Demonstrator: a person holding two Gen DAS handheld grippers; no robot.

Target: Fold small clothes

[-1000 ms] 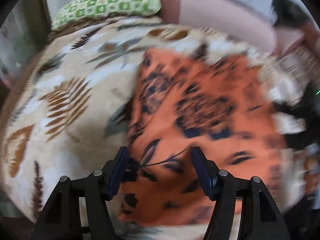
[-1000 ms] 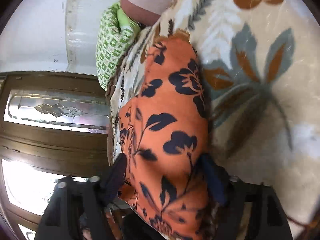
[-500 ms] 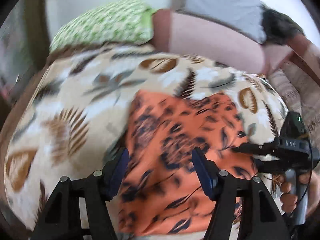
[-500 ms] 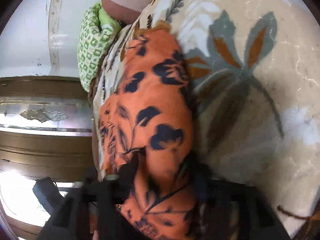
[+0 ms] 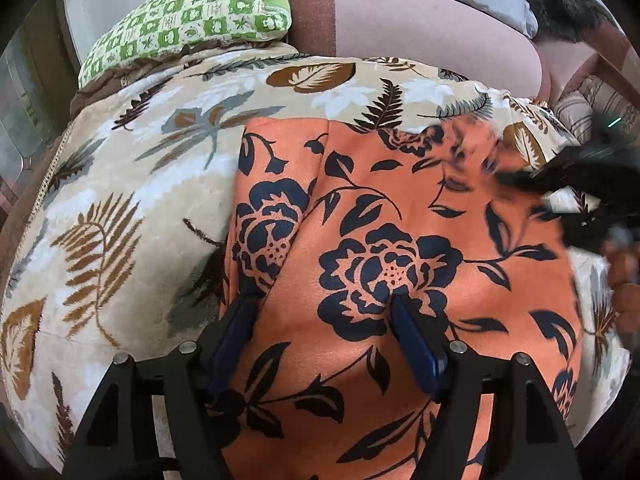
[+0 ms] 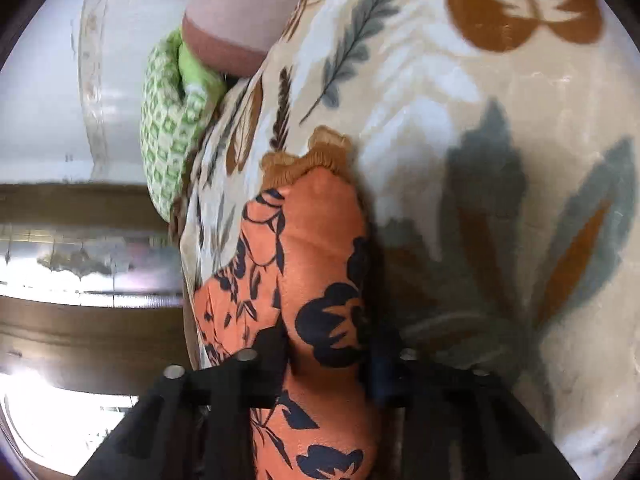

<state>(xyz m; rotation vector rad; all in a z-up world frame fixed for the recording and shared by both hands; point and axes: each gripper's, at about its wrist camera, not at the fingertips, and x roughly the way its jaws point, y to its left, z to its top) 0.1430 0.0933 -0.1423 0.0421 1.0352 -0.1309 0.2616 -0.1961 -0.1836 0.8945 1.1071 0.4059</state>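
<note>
Leaf-print blanket (image 5: pixel 132 184) covers a bed or couch, beige with brown, grey and white leaves. Green checked pillow (image 5: pixel 188 20) at far left, pinkish bolster (image 5: pixel 420 36) behind it along the far edge. Wood-framed glass door (image 6: pixel 80 264) visible at left in the right wrist view.

Orange garment (image 5: pixel 400 240) with dark navy flowers lies spread on the blanket, centre to right, near edge running under the camera. A frilly brown-orange trim (image 6: pixel 308 160) shows at its far end in the right wrist view.

Left gripper (image 5: pixel 324 304): jaws wide apart, blue pads either side of a broad stretch of the orange cloth, tips resting on or just above it; nothing pinched between them.

Right gripper (image 6: pixel 324 352): jaws partly closed, a bunched fold of the orange garment sits between them; cloth bulges out past the fingers. Frame is blurred, so a firm clamp can't be confirmed, but the fabric fills the gap. In the left wrist view it appears at far right as a dark blur at the cloth's edge.

No readable brands, labels or writing.
</note>
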